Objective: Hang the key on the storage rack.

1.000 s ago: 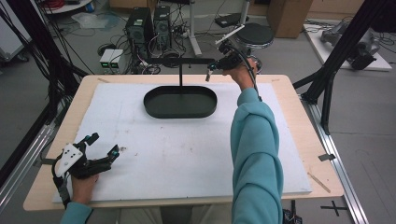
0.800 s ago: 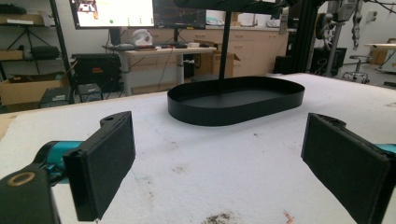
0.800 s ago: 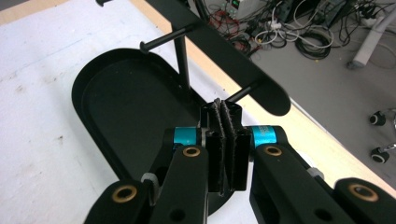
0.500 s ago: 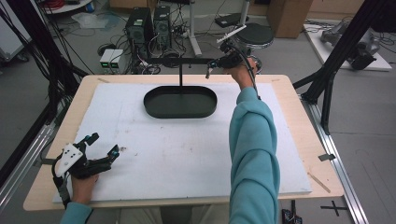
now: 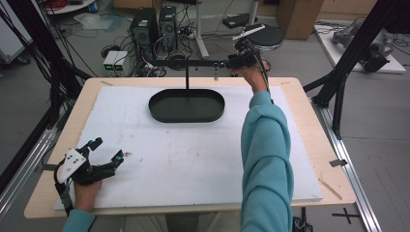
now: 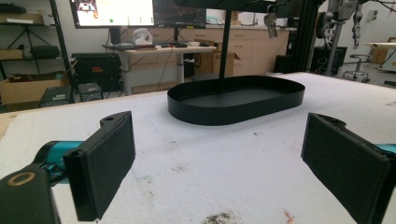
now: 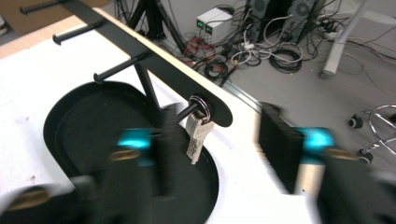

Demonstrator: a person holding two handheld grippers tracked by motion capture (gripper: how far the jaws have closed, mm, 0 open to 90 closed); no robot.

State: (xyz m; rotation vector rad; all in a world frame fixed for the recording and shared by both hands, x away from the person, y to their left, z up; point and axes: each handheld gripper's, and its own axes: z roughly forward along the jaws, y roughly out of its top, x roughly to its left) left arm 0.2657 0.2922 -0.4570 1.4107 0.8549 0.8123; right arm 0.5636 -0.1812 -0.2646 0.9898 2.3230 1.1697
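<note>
The right claw (image 7: 219, 154) stood wide around the keys (image 7: 195, 135) hanging on the peg (image 7: 184, 112); a careless pull might topple the stand (image 5: 186, 77).

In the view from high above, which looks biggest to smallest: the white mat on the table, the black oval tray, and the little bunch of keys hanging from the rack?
1. White mat, covering most of the tabletop.
2. Black oval tray, far smaller than the mat.
3. Keys, a tiny speck hanging from the rack's bar.
The gaps are wide, so nearness to the camera does not change the order.
</note>
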